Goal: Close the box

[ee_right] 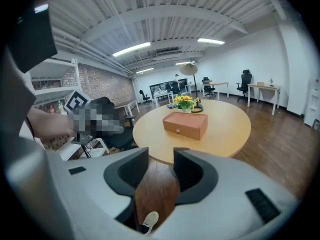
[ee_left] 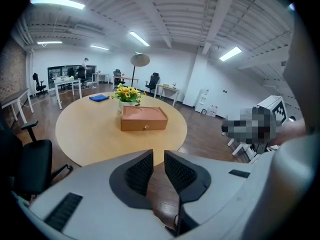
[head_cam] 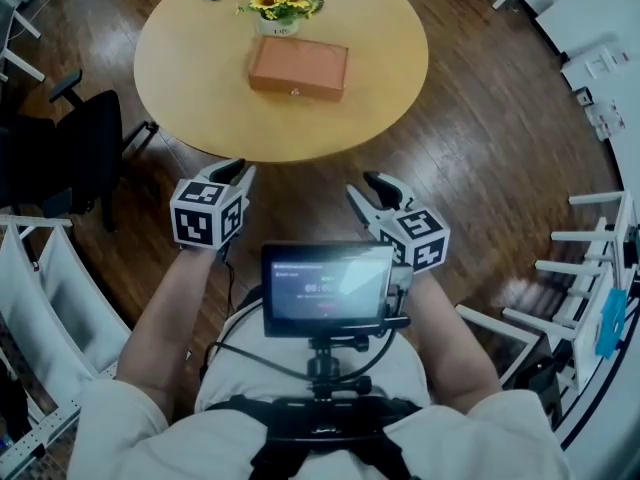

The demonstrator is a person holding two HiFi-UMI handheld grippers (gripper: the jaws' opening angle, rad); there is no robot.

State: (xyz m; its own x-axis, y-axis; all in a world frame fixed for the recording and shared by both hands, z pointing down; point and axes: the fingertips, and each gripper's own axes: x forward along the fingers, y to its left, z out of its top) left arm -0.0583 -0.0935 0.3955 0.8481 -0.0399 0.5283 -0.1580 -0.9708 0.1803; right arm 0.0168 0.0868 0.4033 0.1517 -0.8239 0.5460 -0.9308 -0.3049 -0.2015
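**Both hand-held grippers empty, box sitting out on the table**

Looking down from my head view, the box (head_cam: 298, 66) is in the upper middle of the frame, on the round table (head_cam: 180, 78), just below a pot of sunflowers (head_cam: 281, 4). Its top lies flat and a small knob faces me. Both my hand-held grippers are low in the frame over the wood floor (head_cam: 480, 168), well apart from the box. The left hand-held gripper (head_cam: 238, 171) has its jaws only a narrow gap apart, nothing in there. The right hand-held gripper (head_cam: 361, 185) is spread wide, also holding nothing. A little screen (head_cam: 327, 289) sits between them near my chest.
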